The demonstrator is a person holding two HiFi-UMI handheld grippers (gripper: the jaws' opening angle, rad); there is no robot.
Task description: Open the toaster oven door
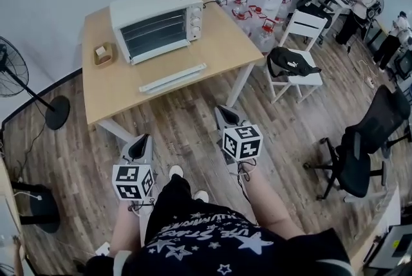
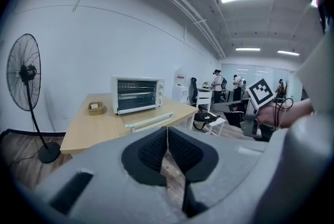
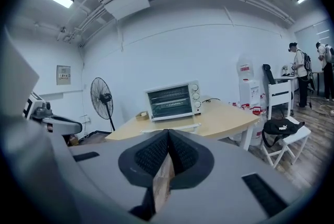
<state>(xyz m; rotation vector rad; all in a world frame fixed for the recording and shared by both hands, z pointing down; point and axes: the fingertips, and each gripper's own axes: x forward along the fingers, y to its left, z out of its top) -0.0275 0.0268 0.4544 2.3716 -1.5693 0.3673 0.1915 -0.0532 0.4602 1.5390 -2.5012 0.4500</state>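
While both grippers are held well back from it, the toaster oven (image 1: 158,22) stands toward the far side of the light wooden table (image 1: 215,53), with its front facing the person.

**Item: door (image 1: 153,35).** It is glass-paned and white-framed, and sits left of the oven's knobs (image 1: 195,21). It lies flush with the oven body, shut, and the racks show through the pane. This fits a door never swung out as well as one swung out and put back.

**Handling (judged).** The door is a stiff hinged panel and probably held by a catch. The pane is fragile and slick, so it is no place for a grip. The oven looks like light sheet metal and may slide on the smooth tabletop under a pull. The white bar (image 1: 161,53) along the front's lower edge looks like the best hold, taken at mid-length.

**Grippers.** The left gripper (image 2: 167,130) has its pads pressed together with nothing between them. The right gripper (image 3: 168,133) is likewise closed and empty. Only floor shows past either pair of jaws.

**Near the oven.**
- A small wooden dish (image 1: 103,53) lies just to its left.
- A long white piece (image 1: 172,78) lies on the table in front of it, apart from it.

**Not made out.**
- Whether the white bar is a handle or only a ledge.
- Which edge carries the hinge.
- What the long white piece is.
- The oven's back, which is turned away.
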